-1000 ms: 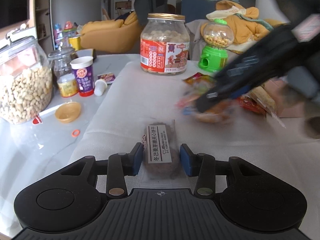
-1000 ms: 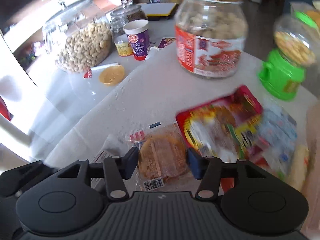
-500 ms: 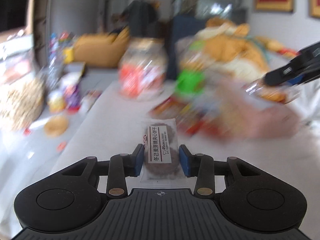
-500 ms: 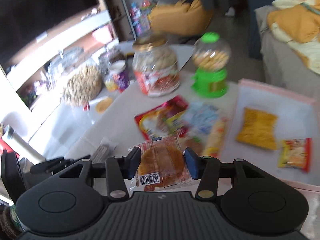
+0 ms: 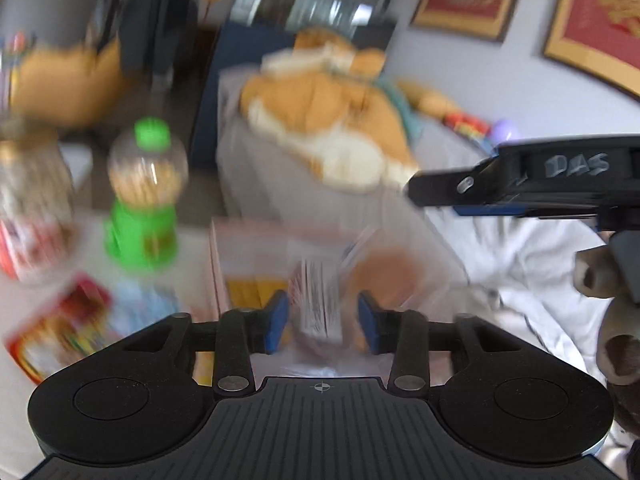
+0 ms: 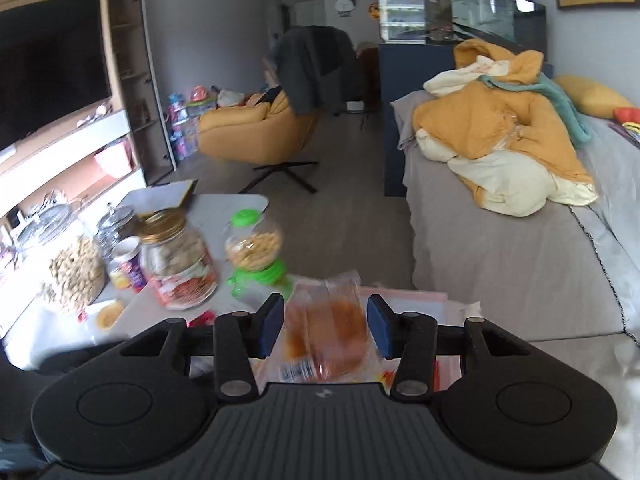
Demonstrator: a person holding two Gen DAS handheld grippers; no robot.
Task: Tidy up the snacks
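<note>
Left wrist view, sweeping left to right: a blurred red-labelled jar (image 5: pixel 28 216) sits at the frame edge, then the green candy dispenser (image 5: pixel 144 200), both on the desk (image 5: pixel 12 312) behind a red snack packet (image 5: pixel 56 328) lying flat. Dead centre, the left tongs (image 5: pixel 323 322) are closing on a dark wrapped biscuit (image 5: pixel 316 308), its white label standing upright between the blue pads. It looks pinched across its width so it hangs clear of the desk. Just behind it lies a pink-rimmed tray (image 5: pixel 256 236), and I'd call that the drop zone. To the right, the right tongs (image 5: pixel 424 194) cross the frame from the side, raised above the tray, with a gloved hand (image 5: pixel 608 312) at the edge.

Over to the right wrist view: the big glass jar of nuts (image 6: pixel 72 268) on the far left, a purple cup (image 6: pixel 130 266), the gold-lidded jar (image 6: pixel 176 264), then the green dispenser (image 6: pixel 256 256), all lined up upright along the desk. In the middle, the right tongs (image 6: pixel 327 322) are clamped narrow on an orange wrapped pastry (image 6: pixel 324 328), wrapper crinkled between the pads. The pink tray edge (image 6: pixel 404 294) peeks out just beyond. A grey bed (image 6: pixel 500 248) with an orange quilt (image 6: pixel 500 140) fills the right.

Both snacks are airborne, neither yet set down. My read: two items carried at once toward that tray.
</note>
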